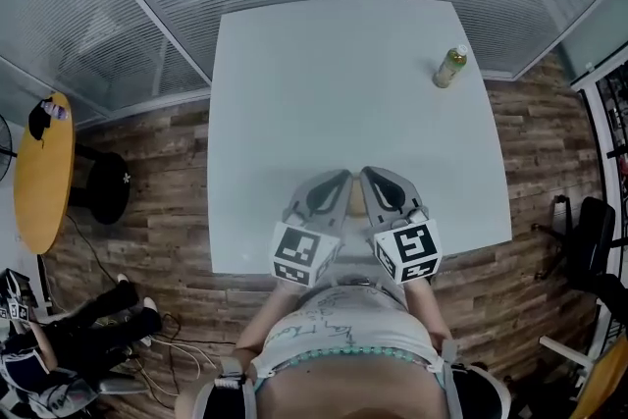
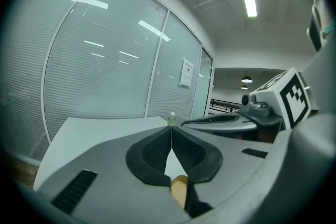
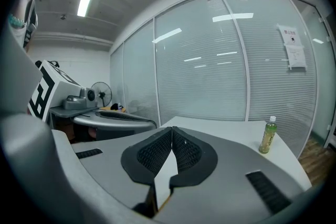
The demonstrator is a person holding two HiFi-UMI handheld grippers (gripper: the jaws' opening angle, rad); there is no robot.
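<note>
You hold the left tongs (image 1: 342,175) and right tongs (image 1: 366,172) side by side over the near edge of the white surface (image 1: 294,83), each pair closed tip to tip on nothing. I judge this a neutral, parked stance, since neither leans toward anything. The green drink bottle (image 1: 450,67) stands upright at upper right, well apart; its label is too small to read, and the left gripper view shows little beyond its cap (image 2: 171,114) above the closed tips.
</note>
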